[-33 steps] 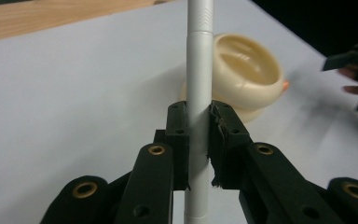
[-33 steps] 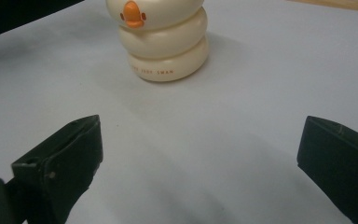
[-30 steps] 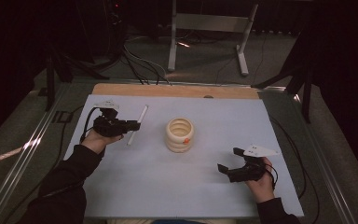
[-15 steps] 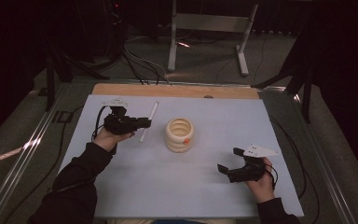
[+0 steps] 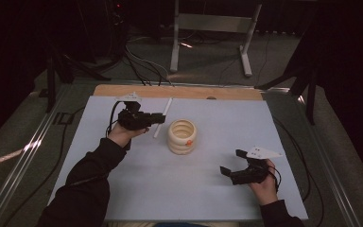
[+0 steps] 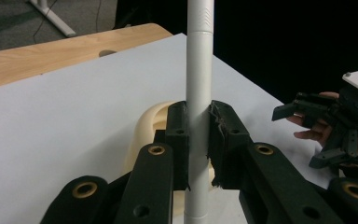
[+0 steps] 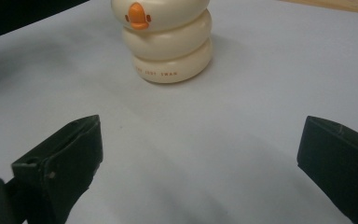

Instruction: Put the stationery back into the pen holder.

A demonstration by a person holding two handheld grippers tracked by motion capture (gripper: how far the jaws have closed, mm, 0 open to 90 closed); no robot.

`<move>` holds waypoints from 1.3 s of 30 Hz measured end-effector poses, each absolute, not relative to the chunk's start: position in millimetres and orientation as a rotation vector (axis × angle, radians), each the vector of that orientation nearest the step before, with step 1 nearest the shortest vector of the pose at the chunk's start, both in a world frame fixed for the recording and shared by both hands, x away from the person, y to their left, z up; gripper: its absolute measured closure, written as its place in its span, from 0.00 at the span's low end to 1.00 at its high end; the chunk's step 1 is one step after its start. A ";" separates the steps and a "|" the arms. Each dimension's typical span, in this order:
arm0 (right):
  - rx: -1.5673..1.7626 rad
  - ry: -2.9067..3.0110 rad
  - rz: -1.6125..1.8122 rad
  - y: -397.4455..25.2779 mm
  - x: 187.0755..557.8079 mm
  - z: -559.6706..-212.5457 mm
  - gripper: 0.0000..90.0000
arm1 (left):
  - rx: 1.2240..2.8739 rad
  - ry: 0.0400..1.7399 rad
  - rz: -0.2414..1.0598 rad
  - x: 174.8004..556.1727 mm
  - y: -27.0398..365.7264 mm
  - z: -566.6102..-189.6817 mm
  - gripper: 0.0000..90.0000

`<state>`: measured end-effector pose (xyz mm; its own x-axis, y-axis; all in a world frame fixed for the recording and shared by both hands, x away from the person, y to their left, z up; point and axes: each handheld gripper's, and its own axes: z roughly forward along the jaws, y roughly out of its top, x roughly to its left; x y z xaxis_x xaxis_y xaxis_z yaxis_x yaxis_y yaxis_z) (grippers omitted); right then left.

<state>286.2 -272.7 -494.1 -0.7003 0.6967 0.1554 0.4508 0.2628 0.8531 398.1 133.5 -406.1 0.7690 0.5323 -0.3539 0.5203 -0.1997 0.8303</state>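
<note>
The left hand-held gripper (image 6: 198,140) is clamped on a white stick (image 6: 199,70), held just left of the cream duck-shaped holder (image 5: 182,137) on the table (image 5: 217,189). The right hand-held gripper (image 7: 198,154) rests there, jaws wide apart, well away.

Small print ending "SWAN" on the cream duck-shaped holder (image 7: 168,42)'s base ring

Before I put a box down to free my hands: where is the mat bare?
Bare: between the cream ringed duck holder and the right hand-held gripper; also the far right corner. Crowded: beside the holder, where the left hand-held gripper clamps the white plastic rod.
</note>
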 end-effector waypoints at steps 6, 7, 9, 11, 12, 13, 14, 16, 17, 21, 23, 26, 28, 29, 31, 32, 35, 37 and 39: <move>1.061 2.283 1.414 -272.7 285.8 -493.7 0.00 | 1.846 0.794 0.011 403.3 119.0 -402.8 0.88; 1.062 2.282 1.415 -272.9 285.9 -493.7 0.00 | 1.845 0.792 0.013 404.0 116.7 -401.9 0.88; 1.064 2.283 1.415 -273.3 286.1 -493.9 0.00 | 1.838 0.783 0.010 405.2 111.8 -400.4 0.88; 1.064 2.284 1.414 -273.1 286.1 -493.8 0.00 | 1.845 0.777 0.017 406.0 106.6 -399.0 0.88; 1.064 2.284 1.414 -273.1 286.1 -493.8 0.00 | 1.845 0.777 0.017 406.0 106.6 -399.0 0.88; 1.062 2.283 1.416 -273.1 286.0 -493.8 0.00 | 1.844 0.776 0.018 407.4 102.3 -398.4 0.88; 1.063 2.282 1.417 -273.4 285.9 -493.6 0.00 | 1.846 0.774 0.021 408.2 100.2 -398.4 0.88; 1.064 2.281 1.418 -273.8 285.9 -493.7 0.00 | 1.843 0.775 0.018 410.1 96.1 -398.9 0.88; 1.064 2.281 1.417 -273.9 285.9 -493.7 0.00 | 1.847 0.775 0.017 410.9 94.4 -399.2 0.88; 1.061 2.282 1.420 -273.9 286.0 -493.6 0.00 | 1.844 0.772 0.021 414.5 86.2 -401.6 0.88; 1.063 2.283 1.419 -273.9 286.0 -493.5 0.00 | 1.839 0.776 0.028 416.4 83.4 -403.0 0.88; 1.061 2.281 1.420 -274.2 285.8 -493.2 0.00 | 1.818 0.777 0.024 418.8 79.0 -406.1 0.88; 1.063 2.281 1.421 -274.4 285.6 -493.0 0.00 | 1.827 0.776 0.035 419.9 75.8 -408.7 0.88; 1.065 2.280 1.422 -274.6 285.4 -492.9 0.00 | 1.826 0.776 0.030 420.9 74.4 -410.2 0.88; 1.064 2.279 1.424 -274.9 285.4 -492.7 0.00 | 1.828 0.780 0.036 422.8 72.3 -413.2 0.88; 1.064 2.279 1.423 -275.1 285.4 -492.7 0.00 | 1.824 0.781 0.031 424.0 71.9 -414.8 0.88; 1.063 2.281 1.424 -275.0 285.5 -492.7 0.00 | 1.816 0.787 0.033 426.6 69.7 -420.3 0.88; 1.062 2.284 1.421 -274.6 285.5 -492.9 0.00 | 1.818 0.786 0.039 427.5 67.6 -424.1 0.88; 1.059 2.286 1.420 -274.2 285.1 -492.7 0.00 | 1.825 0.782 0.051 428.3 66.0 -427.6 0.88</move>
